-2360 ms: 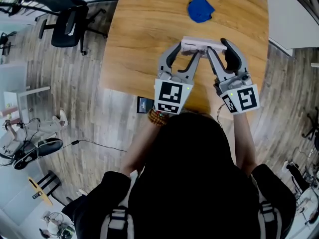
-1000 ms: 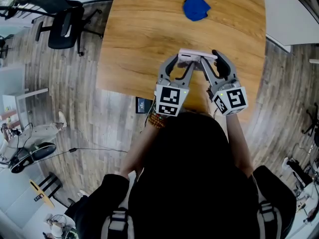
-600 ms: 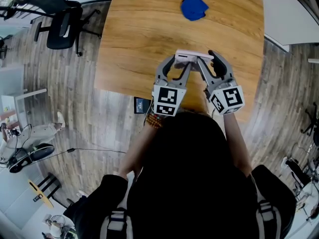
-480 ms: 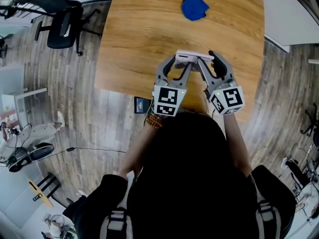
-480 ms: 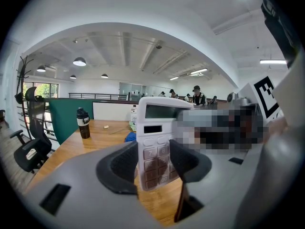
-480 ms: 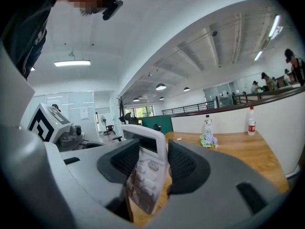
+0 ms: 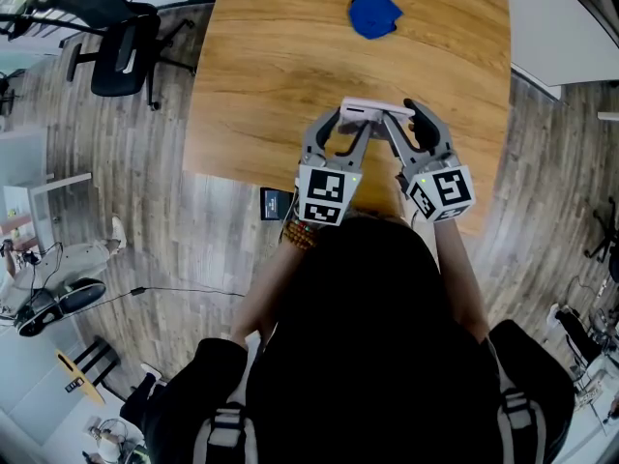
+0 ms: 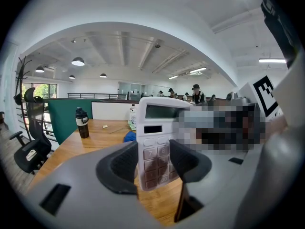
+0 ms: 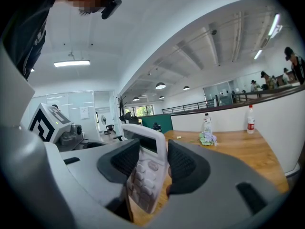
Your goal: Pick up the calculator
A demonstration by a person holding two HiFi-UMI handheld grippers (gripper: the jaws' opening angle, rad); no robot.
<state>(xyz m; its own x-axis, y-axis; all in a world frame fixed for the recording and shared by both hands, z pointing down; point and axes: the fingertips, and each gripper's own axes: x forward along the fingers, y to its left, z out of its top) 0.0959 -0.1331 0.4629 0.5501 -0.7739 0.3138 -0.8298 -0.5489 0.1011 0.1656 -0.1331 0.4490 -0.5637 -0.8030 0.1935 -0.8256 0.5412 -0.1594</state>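
The calculator point(image 7: 377, 110) has drawn nearer the person point(image 7: 368, 356); left gripper point(image 8: 153, 161) and right gripper point(image 9: 152, 163) both clamp it; uneven pulls could twist it free

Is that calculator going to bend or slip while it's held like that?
Probably stiff: the calculator looks flat and unbent between the left gripper and right gripper. Likely light, being a thin plastic slab. Its smooth casing might slip, though the ribbed pads should help.
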